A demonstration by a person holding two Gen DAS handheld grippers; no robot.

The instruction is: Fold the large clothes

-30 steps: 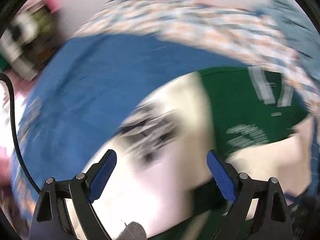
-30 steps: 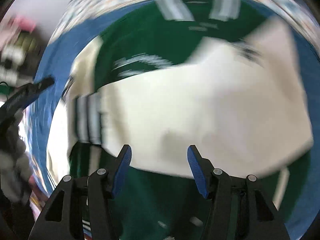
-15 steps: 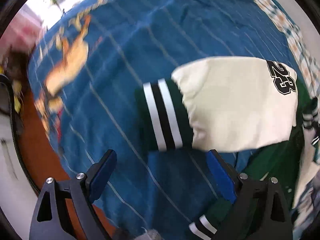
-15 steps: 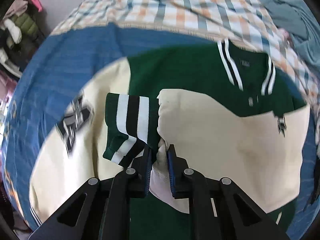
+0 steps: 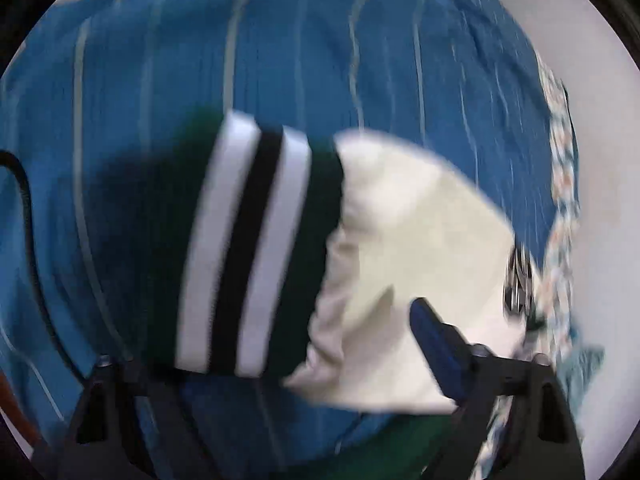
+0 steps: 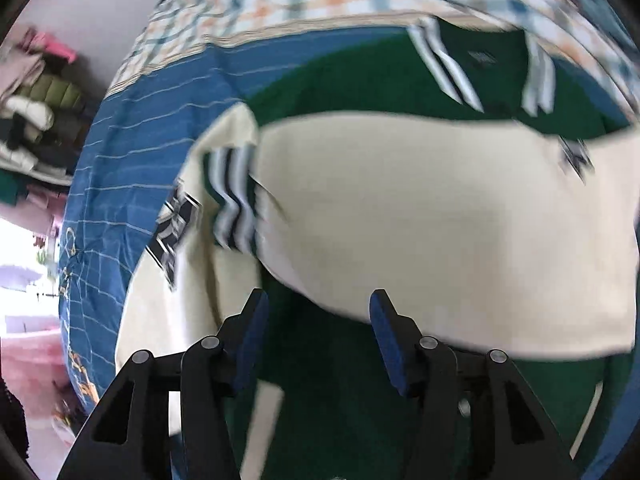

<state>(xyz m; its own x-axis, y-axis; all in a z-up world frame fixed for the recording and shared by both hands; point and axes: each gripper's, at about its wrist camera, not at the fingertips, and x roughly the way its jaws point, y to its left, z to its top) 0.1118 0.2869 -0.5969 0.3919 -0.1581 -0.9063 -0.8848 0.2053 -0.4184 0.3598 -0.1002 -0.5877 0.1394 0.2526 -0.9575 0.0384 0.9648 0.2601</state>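
While both views are smeared by motion, no writing can be read with certainty: the dark patch [image 6: 173, 229] on the left cream sleeve of the jacket [image 6: 420, 240] is too blurred to read, and the small label at the collar [image 6: 482, 58] is illegible. One green-and-cream varsity jacket lies on the blue striped bedspread [image 6: 132, 128], its collar toward a checked cloth [image 6: 280, 4]. Two cream sleeves show. One sleeve [image 6: 440, 220] is folded across the green front, its striped cuff [image 6: 234, 200] lying by the patch. The other sleeve [image 5: 408, 248] stretches out over the bedspread and ends in a cuff [image 5: 244, 248] with two white bands and a black one between.

The right gripper [image 6: 318, 330] hovers over the green body with its jaws apart and nothing between them; they have just been opening. The left gripper [image 5: 280, 360] has just been closing, yet its jaws stand wide over the outstretched cuff and sleeve; only the right blue pad shows clearly, and whether either pad presses the cloth I cannot tell.
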